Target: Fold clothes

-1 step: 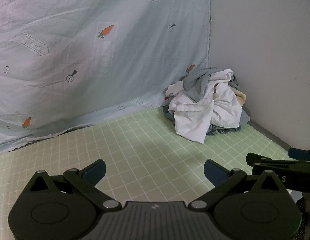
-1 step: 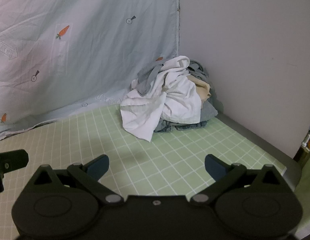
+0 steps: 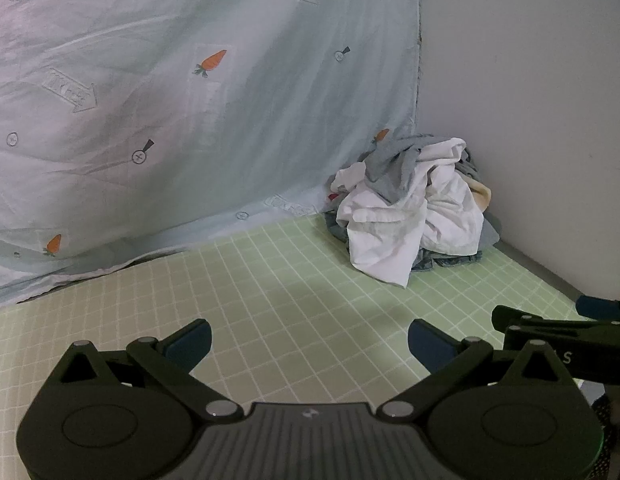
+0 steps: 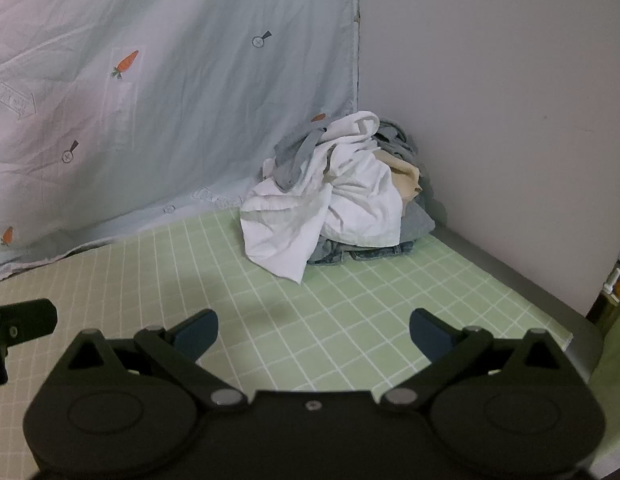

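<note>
On the left, a pale blue sheet printed with orange carrots and arrows hangs as a backdrop, its lower edge draped onto the green gridded mat that covers the work surface. My left gripper hovers low over the bare mat, its two blue-padded fingers spread wide apart with nothing between them. Further right, my right gripper is held the same way, fingers parted and empty, above an unoccupied stretch of the mat; its dark tip also shows at the right edge of the left wrist view, just beside my left tool. Toward the far right, the pile of clothes sits heaped in the back corner, where the sheet meets the plain white wall. A crumpled white garment lies on top and spills forward onto the mat, a grey garment is slung across its upper part, and denim shows at the bottom. The pile is well apart from both grippers.
</note>
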`<move>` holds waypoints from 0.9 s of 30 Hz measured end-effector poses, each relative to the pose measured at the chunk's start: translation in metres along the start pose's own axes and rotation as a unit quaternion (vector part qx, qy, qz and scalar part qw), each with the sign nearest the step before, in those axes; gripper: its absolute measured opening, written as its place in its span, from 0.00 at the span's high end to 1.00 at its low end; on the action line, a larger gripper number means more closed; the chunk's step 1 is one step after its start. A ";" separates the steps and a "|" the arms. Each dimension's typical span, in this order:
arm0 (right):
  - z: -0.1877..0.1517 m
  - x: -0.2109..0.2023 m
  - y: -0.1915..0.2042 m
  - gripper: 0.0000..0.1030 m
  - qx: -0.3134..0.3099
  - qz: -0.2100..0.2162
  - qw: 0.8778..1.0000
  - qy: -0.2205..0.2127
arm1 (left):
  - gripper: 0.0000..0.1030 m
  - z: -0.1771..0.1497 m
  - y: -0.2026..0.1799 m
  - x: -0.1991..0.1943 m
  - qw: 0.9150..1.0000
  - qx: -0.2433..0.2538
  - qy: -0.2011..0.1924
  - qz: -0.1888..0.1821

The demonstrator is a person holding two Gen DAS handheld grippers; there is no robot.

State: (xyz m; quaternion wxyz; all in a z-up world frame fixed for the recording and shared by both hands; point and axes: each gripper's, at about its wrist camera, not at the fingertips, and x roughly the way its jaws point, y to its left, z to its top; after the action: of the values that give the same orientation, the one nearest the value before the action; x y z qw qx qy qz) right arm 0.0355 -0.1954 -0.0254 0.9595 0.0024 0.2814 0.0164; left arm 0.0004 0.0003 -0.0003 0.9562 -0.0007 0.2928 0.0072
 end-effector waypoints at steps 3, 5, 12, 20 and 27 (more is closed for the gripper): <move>-0.001 0.001 0.001 0.00 0.000 0.001 1.000 0.000 | 0.00 0.000 0.001 0.001 1.000 -0.001 0.000 0.001; -0.002 0.001 0.002 0.00 0.000 0.001 1.000 0.000 | 0.00 0.000 0.001 0.002 1.000 -0.002 0.000 0.002; -0.004 0.004 -0.002 0.00 0.003 0.008 1.000 0.001 | 0.00 -0.002 -0.007 -0.001 1.000 -0.002 0.000 0.007; -0.004 0.003 0.003 0.00 0.004 -0.002 1.000 0.003 | 0.00 -0.006 -0.012 0.005 1.000 -0.002 0.000 0.008; -0.006 0.003 0.002 0.00 0.001 0.002 1.000 0.003 | 0.00 -0.009 -0.013 0.005 1.000 -0.002 -0.001 0.011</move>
State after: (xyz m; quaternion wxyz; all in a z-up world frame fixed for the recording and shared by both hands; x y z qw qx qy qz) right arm 0.0351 -0.1932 -0.0323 0.9586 0.0041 0.2841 0.0176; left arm 0.0001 -0.0123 -0.0108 0.9564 0.0008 0.2913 0.0181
